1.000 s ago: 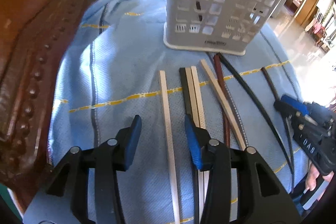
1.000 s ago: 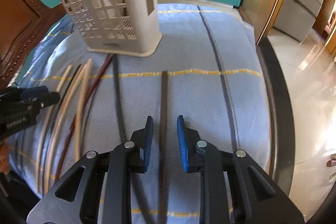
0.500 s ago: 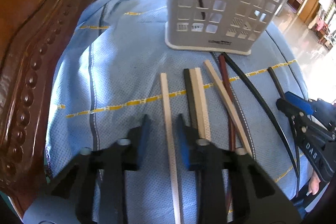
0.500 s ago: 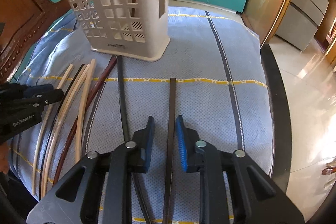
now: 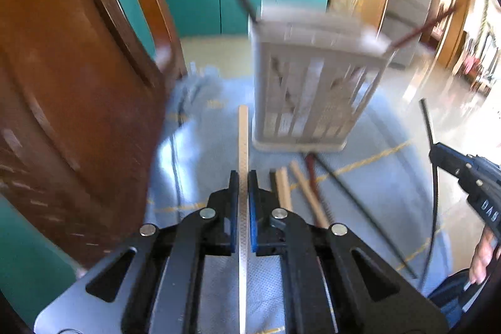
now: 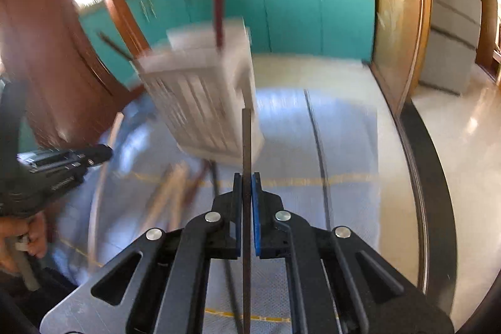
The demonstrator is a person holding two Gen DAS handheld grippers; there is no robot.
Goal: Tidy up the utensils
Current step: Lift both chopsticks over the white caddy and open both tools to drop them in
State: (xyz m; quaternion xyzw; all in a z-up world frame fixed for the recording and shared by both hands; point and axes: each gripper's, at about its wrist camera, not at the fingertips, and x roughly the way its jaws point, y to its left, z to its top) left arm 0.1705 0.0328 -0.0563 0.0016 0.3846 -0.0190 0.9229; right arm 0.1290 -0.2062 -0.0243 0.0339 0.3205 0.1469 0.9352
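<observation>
Both claws are pinched shut on chopsticks: the left gripper [image 5: 243,210] clamps a pale chopstick [image 5: 243,140] at lower centre, the right gripper [image 6: 247,212] a dark chopstick [image 6: 246,140]. Each stick looks light, stiff and slick, so gripping mid-length should limit pivoting. A white utensil basket [image 5: 308,89] stands just beyond, upper centre.

I am seeing a table covered by a light blue cloth [image 5: 203,152] with yellow and dark stripes; a dark table rim [image 6: 429,177] is showing along its right edge. A white slotted utensil basket [image 5: 307,102] is standing upright on the cloth. Just in front of its base, loose chopsticks [image 5: 300,187], pale, reddish-brown and black, are lying side by side, fanning out towards me.
</observation>
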